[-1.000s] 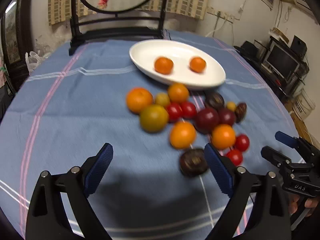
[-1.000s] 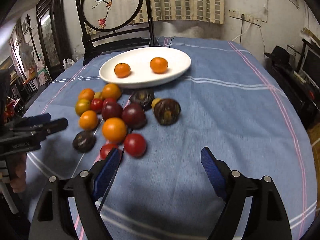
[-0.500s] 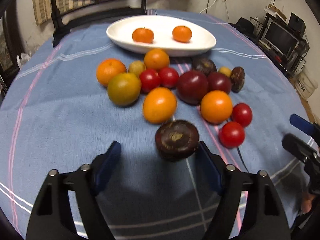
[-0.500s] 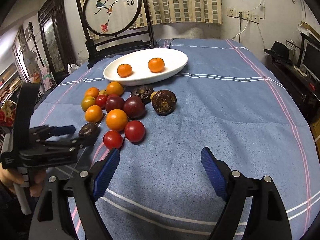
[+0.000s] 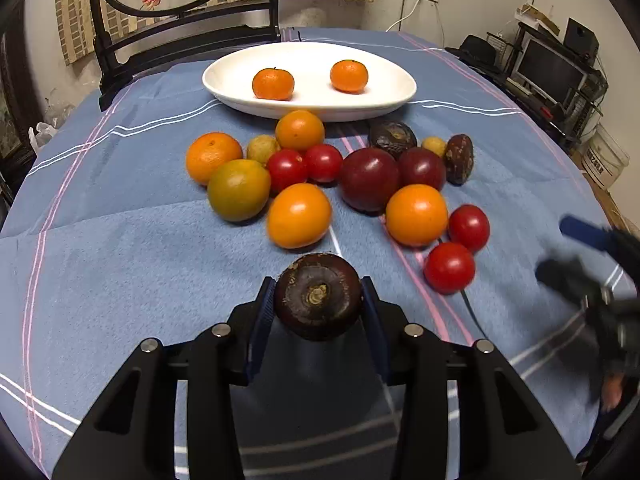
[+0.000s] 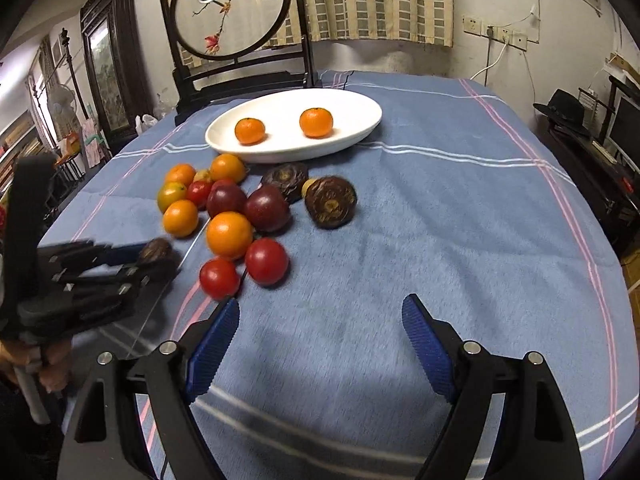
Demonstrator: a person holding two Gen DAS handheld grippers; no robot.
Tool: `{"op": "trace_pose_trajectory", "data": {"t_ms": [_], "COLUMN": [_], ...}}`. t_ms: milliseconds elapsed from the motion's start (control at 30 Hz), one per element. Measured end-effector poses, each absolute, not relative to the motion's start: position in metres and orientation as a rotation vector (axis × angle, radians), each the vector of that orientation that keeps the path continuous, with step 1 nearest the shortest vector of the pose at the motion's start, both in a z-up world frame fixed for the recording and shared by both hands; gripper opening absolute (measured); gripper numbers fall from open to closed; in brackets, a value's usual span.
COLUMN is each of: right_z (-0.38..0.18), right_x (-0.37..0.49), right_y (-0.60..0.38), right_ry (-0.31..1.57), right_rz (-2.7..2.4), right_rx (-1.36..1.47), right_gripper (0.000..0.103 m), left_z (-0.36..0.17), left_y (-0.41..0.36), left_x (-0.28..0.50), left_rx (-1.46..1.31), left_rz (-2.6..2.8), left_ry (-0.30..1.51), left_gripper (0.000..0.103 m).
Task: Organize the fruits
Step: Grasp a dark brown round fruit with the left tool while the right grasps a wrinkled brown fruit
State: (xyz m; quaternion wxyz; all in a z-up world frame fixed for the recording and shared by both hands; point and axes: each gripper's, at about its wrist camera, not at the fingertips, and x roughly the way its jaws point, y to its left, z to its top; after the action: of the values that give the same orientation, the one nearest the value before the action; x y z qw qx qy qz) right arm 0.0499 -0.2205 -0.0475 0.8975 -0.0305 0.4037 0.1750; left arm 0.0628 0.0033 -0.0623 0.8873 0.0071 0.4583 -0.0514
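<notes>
My left gripper (image 5: pixel 318 300) is shut on a dark brown round fruit (image 5: pixel 318 296), held just above the blue cloth; it also shows in the right wrist view (image 6: pixel 156 254). A white oval plate (image 5: pixel 384 76) at the back holds two mandarins (image 5: pixel 273 84) (image 5: pixel 349 76). Between plate and gripper lies a pile of oranges (image 5: pixel 299 216), red tomatoes (image 5: pixel 450 267), dark plums (image 5: pixel 370 179) and brown fruits (image 5: pixel 459 159). My right gripper (image 6: pixel 320 344) is open and empty over bare cloth, right of the pile.
A dark wooden chair with a round painted screen (image 6: pixel 232 8) stands behind the plate. The round table's edge drops off on the right toward a TV stand (image 5: pixel 552 72). The right gripper appears blurred in the left wrist view (image 5: pixel 592 276).
My left gripper moved forward and closed on the dark brown fruit, which was loose on the cloth before. The right gripper stayed open and shifted slightly.
</notes>
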Motion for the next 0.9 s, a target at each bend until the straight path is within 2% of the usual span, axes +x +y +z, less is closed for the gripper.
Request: {"op": "trace_pose_trajectory", "data": {"t_ms": [467, 567, 767, 833, 867, 900], "right_z": [-0.052, -0.055, -0.066, -0.069, -0.069, -0.068], "right_x": [0.124, 0.134, 0.152, 0.155, 0.155, 0.154], "right_y": [-0.198, -0.191, -0.177, -0.173, -0.172, -0.171], "right_ry": [0.900, 0.914, 0.947, 0.960, 0.957, 0.950], "right_rz": [0.324, 0.333, 0.350, 0.363, 0.379, 0.381], "right_rx": [-0.237, -0.263, -0.310, -0.316, -0.313, -0.316], "right_gripper": [0.083, 0.080, 0.063, 0.046, 0.041, 0.041], "left_z": [-0.061, -0.062, -0.063, -0.063, -0.063, -0.064], "left_y": [0.028, 0.027, 0.028, 0.028, 0.028, 0.028], "left_x": [0.058, 0.059, 0.064, 0.065, 0.066, 0.066], "left_rx": [-0.039, -0.040, -0.040, -0.040, -0.039, -0.040], "left_rz": [-0.117, -0.121, -0.124, -0.122, -0.121, -0.120], "left_ry": [0.944, 0.947, 0.950, 0.951, 0.952, 0.953], "left_gripper": [0.041, 0.041, 0.041, 0.041, 0.041, 0.041]}}
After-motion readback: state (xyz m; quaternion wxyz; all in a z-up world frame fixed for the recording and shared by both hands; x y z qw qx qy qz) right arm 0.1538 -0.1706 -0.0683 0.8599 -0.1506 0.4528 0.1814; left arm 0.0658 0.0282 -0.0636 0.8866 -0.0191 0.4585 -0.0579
